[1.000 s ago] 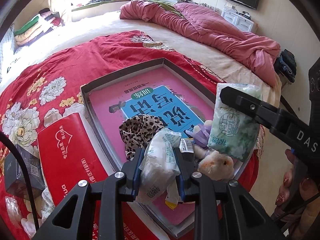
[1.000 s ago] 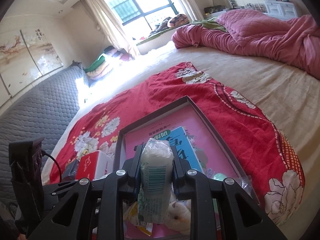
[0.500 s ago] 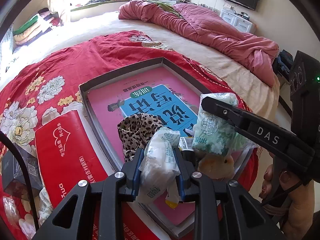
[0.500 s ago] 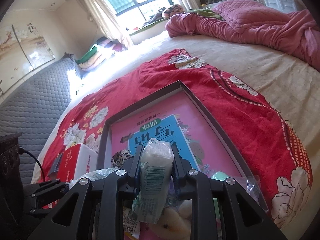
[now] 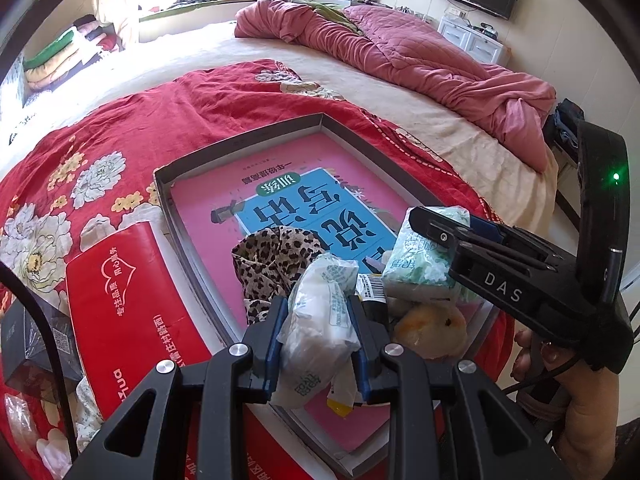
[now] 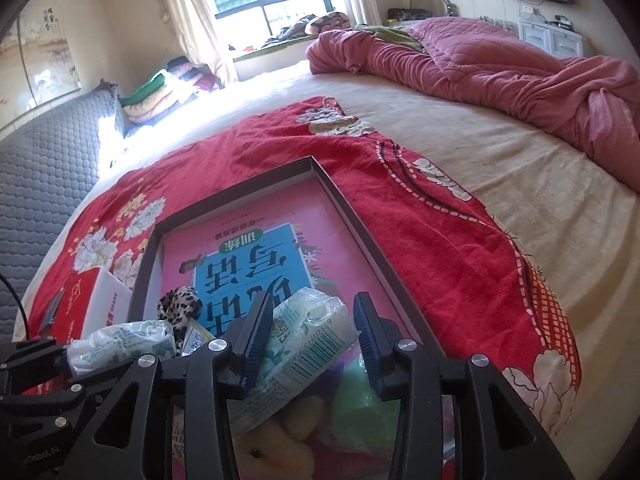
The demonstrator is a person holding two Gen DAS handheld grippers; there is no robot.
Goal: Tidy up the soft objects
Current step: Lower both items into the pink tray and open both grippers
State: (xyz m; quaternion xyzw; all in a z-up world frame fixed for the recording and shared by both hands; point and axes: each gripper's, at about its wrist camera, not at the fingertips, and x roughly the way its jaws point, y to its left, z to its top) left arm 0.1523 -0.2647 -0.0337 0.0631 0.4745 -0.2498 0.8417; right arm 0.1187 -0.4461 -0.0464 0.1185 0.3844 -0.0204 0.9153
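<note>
1. Plastic tissue pack, lower centre, lay between the opening jaws of the right hand-held gripper over the tray; it could roll off the plush chick.
2. Left hand-held gripper pinched another pack; it could slip.

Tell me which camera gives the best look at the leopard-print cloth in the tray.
The left wrist view. There the leopard-print cloth lies near mid-frame in the tray, just beyond the left gripper, with most of its pattern exposed. The right wrist view shows only a small bunched patch at the tray's left wall.
</note>
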